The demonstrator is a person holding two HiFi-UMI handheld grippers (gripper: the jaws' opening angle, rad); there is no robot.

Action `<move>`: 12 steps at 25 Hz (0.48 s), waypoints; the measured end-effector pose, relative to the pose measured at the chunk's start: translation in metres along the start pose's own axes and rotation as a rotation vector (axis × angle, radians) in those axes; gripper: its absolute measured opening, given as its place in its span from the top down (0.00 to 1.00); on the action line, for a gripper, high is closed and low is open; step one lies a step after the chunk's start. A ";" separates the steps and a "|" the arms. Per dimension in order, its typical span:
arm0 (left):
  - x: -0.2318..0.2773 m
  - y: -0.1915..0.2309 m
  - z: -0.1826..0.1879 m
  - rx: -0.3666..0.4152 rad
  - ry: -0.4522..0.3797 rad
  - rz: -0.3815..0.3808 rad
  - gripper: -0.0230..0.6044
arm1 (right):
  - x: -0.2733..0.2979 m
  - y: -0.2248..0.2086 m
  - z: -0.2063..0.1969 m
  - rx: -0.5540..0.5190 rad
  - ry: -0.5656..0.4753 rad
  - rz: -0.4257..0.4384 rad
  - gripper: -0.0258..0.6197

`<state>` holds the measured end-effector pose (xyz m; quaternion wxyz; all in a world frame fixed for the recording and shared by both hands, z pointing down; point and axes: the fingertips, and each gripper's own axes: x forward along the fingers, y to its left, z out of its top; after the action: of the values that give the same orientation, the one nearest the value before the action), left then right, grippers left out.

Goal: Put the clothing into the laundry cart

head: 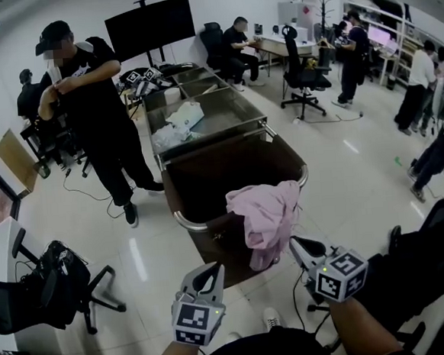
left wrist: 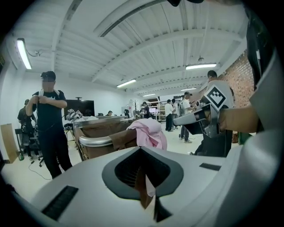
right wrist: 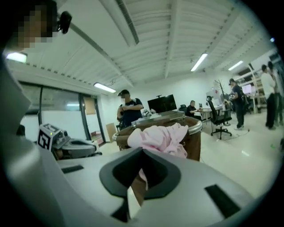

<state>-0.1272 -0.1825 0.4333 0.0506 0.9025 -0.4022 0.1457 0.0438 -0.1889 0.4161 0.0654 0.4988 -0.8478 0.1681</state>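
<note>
A pink garment point(head: 267, 211) hangs over the near right rim of the brown laundry cart point(head: 187, 218), partly inside and partly down its outer wall. My left gripper point(head: 212, 273) sits just in front of the cart, shut and empty. My right gripper point(head: 298, 245) is shut too, close beside the garment's hanging edge, with no cloth seen between its jaws. In the left gripper view the garment point(left wrist: 148, 131) lies on the cart's chrome rim point(left wrist: 95, 141), ahead of the jaws. The right gripper view shows the garment point(right wrist: 162, 137) heaped on the cart point(right wrist: 195, 126), a short way off.
A metal trolley point(head: 237, 126) holding white items stands right behind the cart. A person in black point(head: 85, 92) stands at the cart's far left. An office chair with a bag point(head: 54, 286) is at my near left. Several people and desks fill the back right.
</note>
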 end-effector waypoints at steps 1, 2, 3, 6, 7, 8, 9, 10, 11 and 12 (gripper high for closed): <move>-0.001 -0.002 -0.002 -0.005 -0.001 -0.008 0.97 | -0.001 0.004 -0.004 -0.042 0.018 -0.005 0.96; -0.002 -0.003 -0.004 -0.010 -0.004 -0.016 0.97 | -0.002 0.008 -0.007 -0.069 0.031 -0.006 0.96; -0.004 -0.005 -0.003 -0.013 -0.007 -0.022 0.97 | -0.003 0.012 -0.010 -0.075 0.041 -0.003 0.96; -0.005 -0.006 -0.002 -0.008 -0.016 -0.034 0.97 | -0.007 0.016 -0.018 0.001 0.050 0.010 0.96; -0.006 -0.007 0.001 -0.008 -0.019 -0.035 0.97 | -0.008 0.016 -0.020 0.037 0.047 0.014 0.96; -0.006 -0.007 0.003 -0.007 -0.022 -0.037 0.97 | -0.009 0.016 -0.022 0.064 0.046 0.014 0.96; -0.007 -0.007 0.004 -0.004 -0.024 -0.039 0.97 | -0.010 0.017 -0.023 0.077 0.048 0.010 0.96; -0.008 -0.006 0.005 0.001 -0.025 -0.041 0.97 | -0.012 0.017 -0.025 0.079 0.053 0.002 0.96; -0.009 -0.006 0.005 0.005 -0.026 -0.045 0.97 | -0.013 0.018 -0.026 0.076 0.057 -0.008 0.96; -0.010 -0.006 0.004 0.006 -0.027 -0.049 0.97 | -0.015 0.018 -0.028 0.071 0.061 -0.017 0.96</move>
<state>-0.1285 -0.1725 0.4265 0.0459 0.9142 -0.3799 0.1336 0.0336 -0.1588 0.4339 0.0748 0.5028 -0.8345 0.2126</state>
